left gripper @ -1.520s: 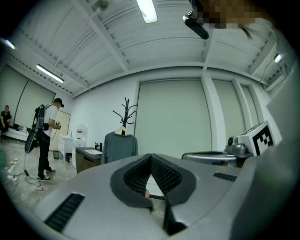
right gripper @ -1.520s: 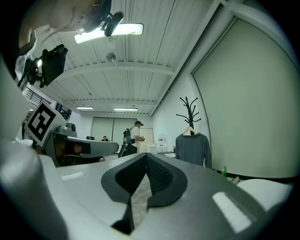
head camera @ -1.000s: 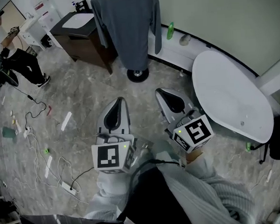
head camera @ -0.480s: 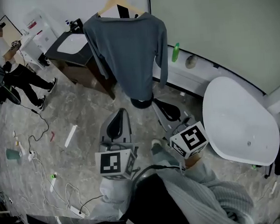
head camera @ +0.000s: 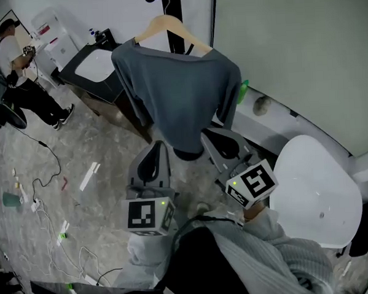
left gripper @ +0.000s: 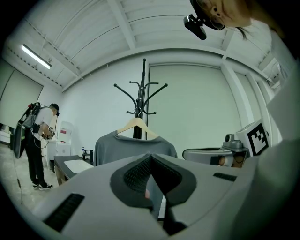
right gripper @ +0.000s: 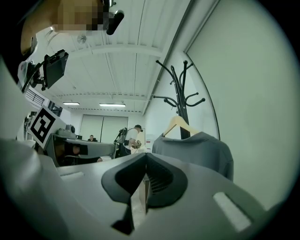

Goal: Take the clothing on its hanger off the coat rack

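Plainly, grey sweater [head camera: 181, 100] drapes wooden hanger [head camera: 165, 26].

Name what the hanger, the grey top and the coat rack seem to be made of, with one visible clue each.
Hanger: likely wood, smooth finish; pale tan colour.
Grey top: soft matte fabric, perhaps knit; it drapes in loose folds.
Coat rack: probably black-painted metal; slim pole, thin curved arms.
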Demonstrator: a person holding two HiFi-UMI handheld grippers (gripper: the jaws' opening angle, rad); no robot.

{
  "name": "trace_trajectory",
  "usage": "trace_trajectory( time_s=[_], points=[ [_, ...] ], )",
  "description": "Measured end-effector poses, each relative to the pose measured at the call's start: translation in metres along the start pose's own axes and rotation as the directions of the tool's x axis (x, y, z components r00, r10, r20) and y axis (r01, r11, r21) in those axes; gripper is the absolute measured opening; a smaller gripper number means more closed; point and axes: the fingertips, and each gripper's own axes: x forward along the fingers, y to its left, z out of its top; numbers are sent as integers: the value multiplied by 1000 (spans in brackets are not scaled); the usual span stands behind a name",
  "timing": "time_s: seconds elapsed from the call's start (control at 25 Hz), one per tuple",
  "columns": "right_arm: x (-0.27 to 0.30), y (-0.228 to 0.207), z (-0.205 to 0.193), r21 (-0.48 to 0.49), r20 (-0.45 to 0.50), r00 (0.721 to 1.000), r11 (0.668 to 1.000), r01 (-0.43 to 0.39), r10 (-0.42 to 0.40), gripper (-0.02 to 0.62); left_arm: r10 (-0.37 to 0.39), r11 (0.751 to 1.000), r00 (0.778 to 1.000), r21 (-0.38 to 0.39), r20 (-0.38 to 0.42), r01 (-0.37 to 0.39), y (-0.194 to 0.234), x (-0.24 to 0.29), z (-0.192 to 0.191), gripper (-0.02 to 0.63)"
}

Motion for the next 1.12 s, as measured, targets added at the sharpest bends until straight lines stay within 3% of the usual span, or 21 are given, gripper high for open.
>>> trace_trajectory(
  time_s=[0.24,0.4,0.52,0.64,0.72,0.92,1.12],
  points=[
    [77,-31,-16,3,-3,1000,1000,23,-23,3,-111,993,994,-25,11,112,54,73,-5,5],
    [124,-56,-6,-13,32,995,995,98,-98,3,-242,970,970,14,36,241,89,124,15,5],
    [154,-74,5,-27,45,987,987,159,-157,3,-356,934,934,34,27,355,111,161,28,5],
    [171,-88,16,-35,65,971,972,233,-231,3,-499,867,867,28,14,498,118,187,38,5],
    [180,-95,17,-38,65,962,963,267,-264,3,-552,834,834,-2,28,552,125,200,43,5],
    [192,-105,8,-49,11,963,962,268,-268,3,-610,793,792,-2,23,610,128,220,41,5],
    [175,-118,42,-38,66,974,974,222,-219,3,-650,760,759,20,47,650,126,225,59,6]
  ],
)
